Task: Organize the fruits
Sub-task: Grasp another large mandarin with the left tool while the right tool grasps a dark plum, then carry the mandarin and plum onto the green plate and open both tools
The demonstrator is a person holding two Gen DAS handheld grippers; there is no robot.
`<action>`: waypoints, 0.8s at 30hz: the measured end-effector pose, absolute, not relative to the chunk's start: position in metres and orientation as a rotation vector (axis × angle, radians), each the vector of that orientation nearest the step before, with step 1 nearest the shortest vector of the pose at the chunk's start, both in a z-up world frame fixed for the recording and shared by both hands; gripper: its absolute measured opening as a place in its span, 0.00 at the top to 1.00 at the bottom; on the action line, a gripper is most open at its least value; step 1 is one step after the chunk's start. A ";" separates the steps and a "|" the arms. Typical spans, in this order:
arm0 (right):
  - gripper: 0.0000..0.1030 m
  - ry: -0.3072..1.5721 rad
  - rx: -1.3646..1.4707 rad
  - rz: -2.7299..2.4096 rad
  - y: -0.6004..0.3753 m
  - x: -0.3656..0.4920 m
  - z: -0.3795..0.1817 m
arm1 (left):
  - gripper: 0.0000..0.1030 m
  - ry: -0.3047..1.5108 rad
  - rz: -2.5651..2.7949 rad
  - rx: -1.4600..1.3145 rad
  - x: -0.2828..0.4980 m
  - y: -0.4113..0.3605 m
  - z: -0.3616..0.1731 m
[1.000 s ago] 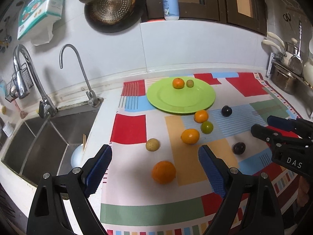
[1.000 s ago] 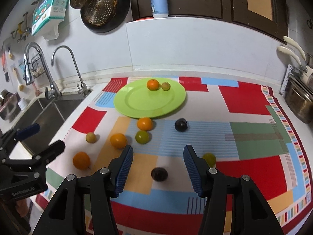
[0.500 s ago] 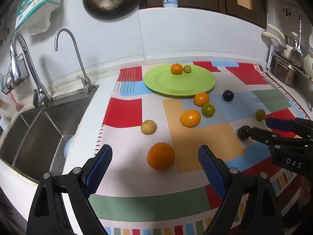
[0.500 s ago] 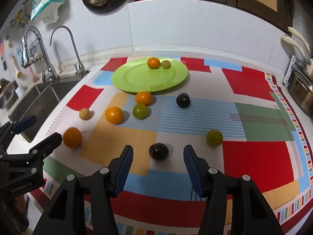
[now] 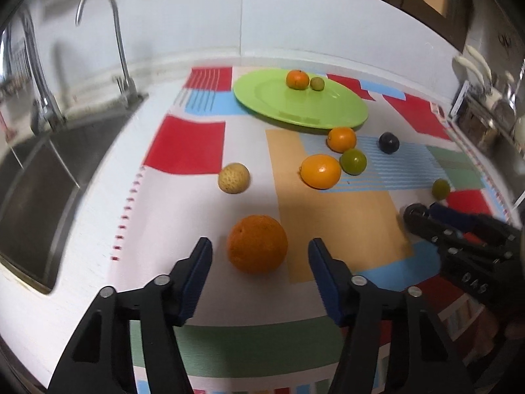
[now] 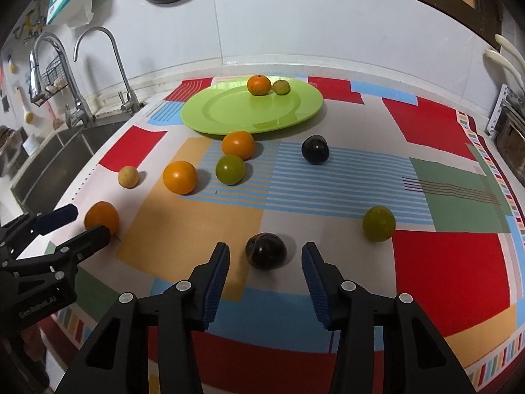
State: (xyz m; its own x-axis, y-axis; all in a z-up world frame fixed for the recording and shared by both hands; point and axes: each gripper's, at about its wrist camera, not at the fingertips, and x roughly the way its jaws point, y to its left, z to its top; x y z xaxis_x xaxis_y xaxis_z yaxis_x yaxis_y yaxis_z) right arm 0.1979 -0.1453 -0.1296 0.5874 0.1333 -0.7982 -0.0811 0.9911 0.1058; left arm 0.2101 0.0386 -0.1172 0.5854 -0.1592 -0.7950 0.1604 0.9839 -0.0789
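My left gripper [image 5: 259,256] is open, its fingertips either side of a large orange [image 5: 257,244] on the patterned mat; it also shows in the right wrist view [image 6: 101,218]. My right gripper [image 6: 265,259] is open, its fingertips flanking a dark plum [image 6: 266,251]. A green plate [image 6: 229,111] at the back holds a small orange [image 6: 259,84] and a small green fruit [image 6: 281,87]. Loose on the mat lie two oranges [image 6: 179,177] [image 6: 238,144], a green fruit [image 6: 230,169], a tan fruit [image 6: 128,177], a second dark plum [image 6: 315,149] and another green fruit [image 6: 378,223].
A steel sink [image 5: 39,177] with two taps [image 5: 121,52] lies to the left of the mat. A dish rack with utensils [image 5: 485,111] stands at the right edge. The white backsplash wall [image 6: 328,26] runs behind the plate.
Both grippers have moved forward and down. The large orange now sits between the left fingertips and the dark plum between the right fingertips. No fruit has moved.
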 end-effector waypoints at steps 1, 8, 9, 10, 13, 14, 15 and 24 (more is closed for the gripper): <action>0.60 0.939 0.055 0.122 -0.145 0.199 -0.131 | 0.47 0.935 -0.188 -0.009 0.212 0.039 -0.118; 0.68 0.944 0.046 0.139 -0.142 0.204 -0.137 | 0.60 0.954 -0.179 -0.008 0.216 0.038 -0.122; 0.68 0.945 0.045 0.138 -0.142 0.205 -0.137 | 0.61 0.950 -0.176 -0.003 0.216 0.038 -0.122; 0.70 0.943 0.043 0.138 -0.142 0.205 -0.138 | 0.61 0.949 -0.179 -0.001 0.216 0.038 -0.122; 0.71 0.946 0.030 0.138 -0.140 0.207 -0.138 | 0.61 0.947 -0.184 -0.002 0.216 0.040 -0.122; 0.71 0.948 0.031 0.137 -0.140 0.208 -0.137 | 0.61 0.947 -0.185 0.003 0.216 0.039 -0.122; 0.71 0.948 0.030 0.138 -0.140 0.208 -0.138 | 0.61 0.947 -0.185 0.010 0.216 0.039 -0.122; 0.71 0.929 0.041 0.159 -0.138 0.204 -0.127 | 0.61 0.921 -0.208 0.060 0.210 0.034 -0.112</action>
